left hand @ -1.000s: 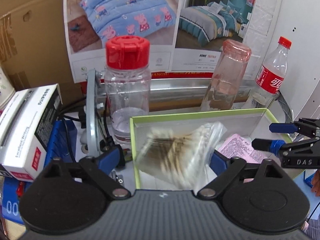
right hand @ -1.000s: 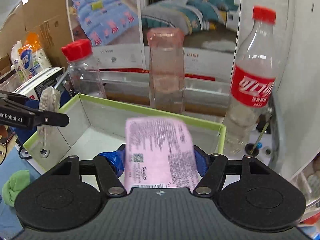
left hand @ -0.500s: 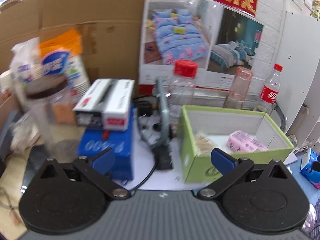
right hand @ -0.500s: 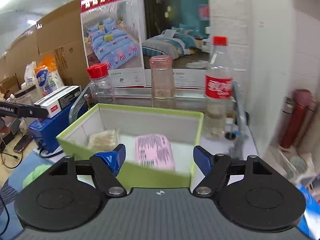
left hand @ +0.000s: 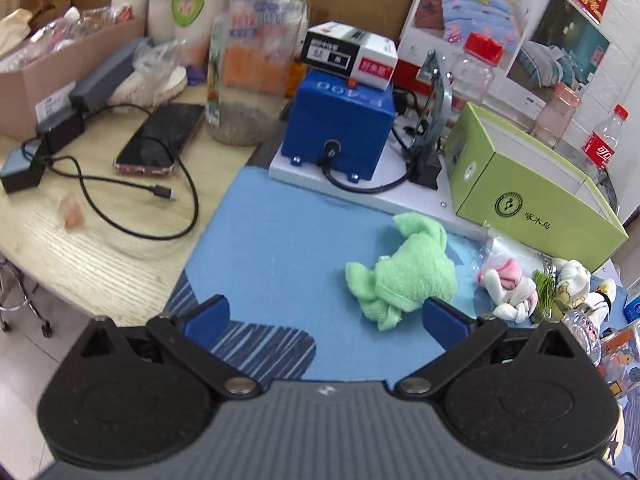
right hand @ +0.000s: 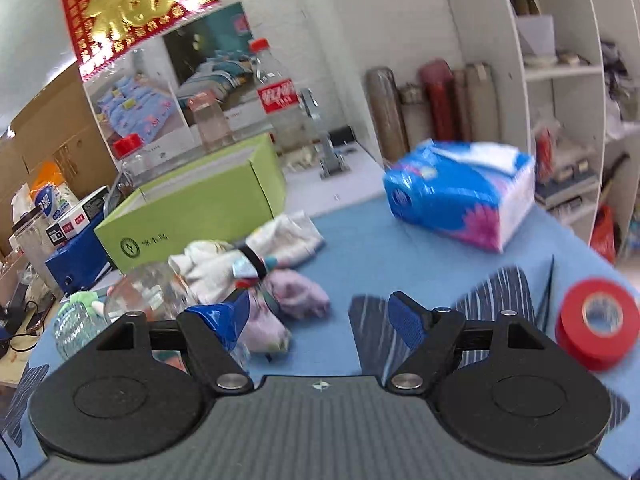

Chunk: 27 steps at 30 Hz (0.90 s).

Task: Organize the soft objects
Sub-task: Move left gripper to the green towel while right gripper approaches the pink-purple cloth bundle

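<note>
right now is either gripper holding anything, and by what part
Nothing is held. The left gripper is open over the mat; the right gripper is opening with nothing between its jaws.

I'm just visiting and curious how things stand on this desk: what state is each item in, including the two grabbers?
Left gripper: open wide, empty.
Right gripper: jaws opening, nothing between them.
Green cardboard box: lidless, upright.
Green terry cloth: crumpled on the blue mat.
Red-capped cola bottle: capped, upright.
Blue tissue pack: opened, tissues showing.
Black phone: lying flat, screen dark.
</note>
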Tool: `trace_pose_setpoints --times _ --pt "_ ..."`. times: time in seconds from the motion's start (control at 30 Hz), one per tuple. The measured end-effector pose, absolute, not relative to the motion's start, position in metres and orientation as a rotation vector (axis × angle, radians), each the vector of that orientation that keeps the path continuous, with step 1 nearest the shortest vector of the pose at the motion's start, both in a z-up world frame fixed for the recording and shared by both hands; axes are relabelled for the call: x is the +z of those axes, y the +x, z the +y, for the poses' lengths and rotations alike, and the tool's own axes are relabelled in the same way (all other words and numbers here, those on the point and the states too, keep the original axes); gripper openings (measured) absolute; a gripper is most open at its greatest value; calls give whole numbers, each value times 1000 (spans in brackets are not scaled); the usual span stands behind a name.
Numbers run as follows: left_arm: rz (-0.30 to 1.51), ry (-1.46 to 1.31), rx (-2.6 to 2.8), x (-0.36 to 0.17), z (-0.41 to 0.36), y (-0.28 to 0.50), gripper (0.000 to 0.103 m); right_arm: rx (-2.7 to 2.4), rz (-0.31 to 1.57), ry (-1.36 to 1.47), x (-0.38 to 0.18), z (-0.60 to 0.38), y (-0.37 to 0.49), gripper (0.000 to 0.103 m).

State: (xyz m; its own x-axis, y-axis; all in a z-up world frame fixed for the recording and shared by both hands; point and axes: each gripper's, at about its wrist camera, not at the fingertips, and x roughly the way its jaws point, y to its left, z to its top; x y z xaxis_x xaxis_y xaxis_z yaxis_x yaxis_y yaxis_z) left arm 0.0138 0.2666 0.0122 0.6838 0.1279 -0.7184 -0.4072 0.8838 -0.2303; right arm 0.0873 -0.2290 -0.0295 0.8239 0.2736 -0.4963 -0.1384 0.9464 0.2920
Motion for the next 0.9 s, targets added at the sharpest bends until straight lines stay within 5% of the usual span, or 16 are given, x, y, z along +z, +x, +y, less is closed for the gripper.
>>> trace_pose_setpoints --times 0.23,0.47,0.9 --pt "739 -363 310 23 257 19 102 316 624 191 -25 -211 144 64" --pt "766 -354 307 18 251 32 102 407 916 15 -34 -177 223 64" --pt "772 -353 265 14 243 40 102 274 970 -244 -23 -227 171 65"
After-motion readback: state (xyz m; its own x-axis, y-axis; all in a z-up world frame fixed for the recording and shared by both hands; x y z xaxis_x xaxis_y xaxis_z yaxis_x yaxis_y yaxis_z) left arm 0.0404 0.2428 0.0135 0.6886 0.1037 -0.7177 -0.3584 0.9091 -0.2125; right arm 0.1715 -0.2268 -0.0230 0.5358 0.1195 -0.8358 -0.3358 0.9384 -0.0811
